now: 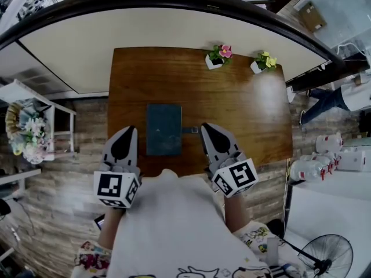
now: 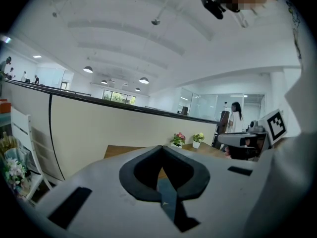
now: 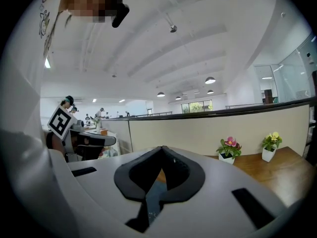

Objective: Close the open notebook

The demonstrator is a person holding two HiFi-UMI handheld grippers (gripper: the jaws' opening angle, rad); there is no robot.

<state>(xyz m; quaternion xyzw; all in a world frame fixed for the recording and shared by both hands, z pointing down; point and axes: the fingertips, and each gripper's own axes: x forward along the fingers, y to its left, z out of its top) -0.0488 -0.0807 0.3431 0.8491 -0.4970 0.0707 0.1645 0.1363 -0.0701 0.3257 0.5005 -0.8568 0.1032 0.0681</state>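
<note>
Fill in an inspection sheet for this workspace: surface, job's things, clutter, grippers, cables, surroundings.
Surface: wooden table, no spills seen.
Job's things: notebook flat at mid-table, looks closed.
Clutter: pink flower pot and yellow flower pot at the far edge.
Grippers: left gripper and right gripper both shut, empty, either side of the notebook, not gripping it.
Cables: nothing seen on the table.
Surroundings: partition behind the table, shelf at left, fan and person at right.
</note>
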